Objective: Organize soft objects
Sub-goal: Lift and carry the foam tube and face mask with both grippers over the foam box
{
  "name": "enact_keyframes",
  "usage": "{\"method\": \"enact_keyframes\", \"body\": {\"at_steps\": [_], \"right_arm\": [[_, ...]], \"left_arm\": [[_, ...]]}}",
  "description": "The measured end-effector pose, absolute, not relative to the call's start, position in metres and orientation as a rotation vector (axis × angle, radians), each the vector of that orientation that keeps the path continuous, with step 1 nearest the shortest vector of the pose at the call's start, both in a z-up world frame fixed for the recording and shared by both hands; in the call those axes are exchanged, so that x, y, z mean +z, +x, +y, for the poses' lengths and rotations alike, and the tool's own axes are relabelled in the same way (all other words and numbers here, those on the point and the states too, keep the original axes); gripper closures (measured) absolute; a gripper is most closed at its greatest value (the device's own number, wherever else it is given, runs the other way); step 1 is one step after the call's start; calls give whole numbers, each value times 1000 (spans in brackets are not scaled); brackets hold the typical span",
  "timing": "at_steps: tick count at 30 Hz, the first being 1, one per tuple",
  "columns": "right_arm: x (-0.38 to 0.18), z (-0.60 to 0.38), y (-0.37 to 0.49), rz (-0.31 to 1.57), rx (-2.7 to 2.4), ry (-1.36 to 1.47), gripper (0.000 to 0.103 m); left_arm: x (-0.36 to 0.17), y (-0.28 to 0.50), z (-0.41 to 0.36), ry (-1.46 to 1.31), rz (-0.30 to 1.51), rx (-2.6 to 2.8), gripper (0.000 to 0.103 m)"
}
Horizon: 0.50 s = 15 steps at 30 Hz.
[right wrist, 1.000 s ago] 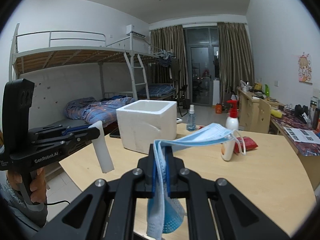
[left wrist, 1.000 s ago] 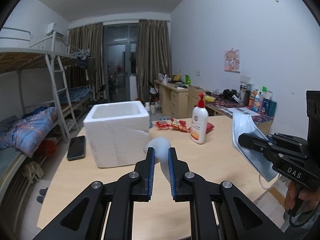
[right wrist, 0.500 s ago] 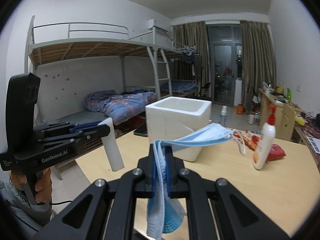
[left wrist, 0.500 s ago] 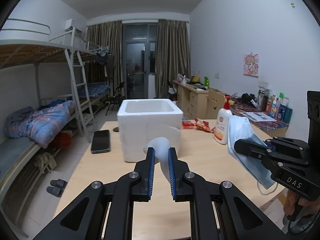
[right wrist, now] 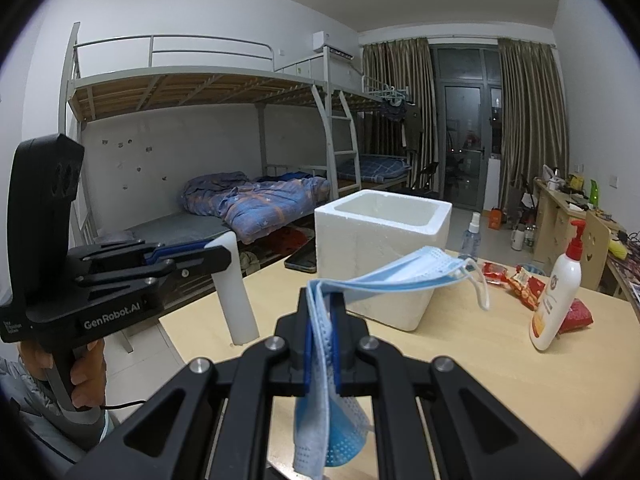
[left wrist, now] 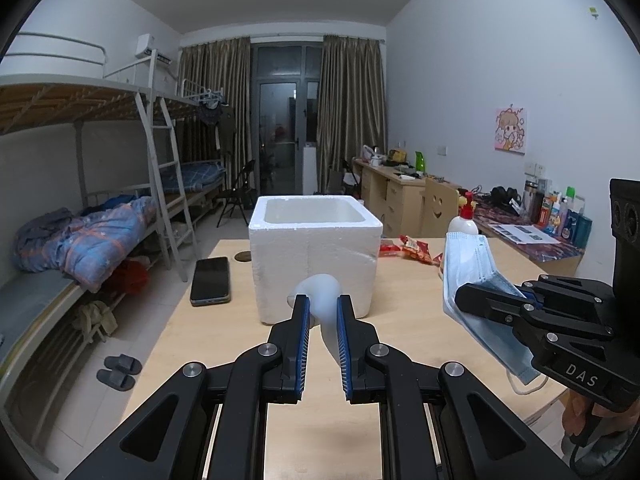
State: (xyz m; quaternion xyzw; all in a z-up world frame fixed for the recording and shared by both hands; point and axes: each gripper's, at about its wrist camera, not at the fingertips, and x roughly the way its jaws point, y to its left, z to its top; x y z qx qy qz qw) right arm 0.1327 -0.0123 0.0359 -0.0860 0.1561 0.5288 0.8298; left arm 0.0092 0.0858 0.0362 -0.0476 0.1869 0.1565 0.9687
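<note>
Ahead of my fingers I see a dark phone [left wrist: 210, 280] flat on the tabletop [left wrist: 416, 300], a pump bottle [right wrist: 557, 294] upright beside red snack packets [right wrist: 520, 280], and bunk beds [right wrist: 224, 208] beyond them.

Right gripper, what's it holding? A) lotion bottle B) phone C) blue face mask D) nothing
C: the right gripper is shut on the mask, which drapes out both sides of the jaws; the bottle stands on the table.

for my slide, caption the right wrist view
Right tool pinching a blue face mask before an open foam box.
</note>
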Motion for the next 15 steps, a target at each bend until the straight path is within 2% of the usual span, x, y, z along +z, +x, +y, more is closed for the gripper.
{"method": "enact_keyframes", "body": {"at_steps": [15], "right_arm": [[49, -2, 145, 323, 1102, -188, 93]], "left_arm": [[44, 30, 94, -96, 368, 316, 89]]}}
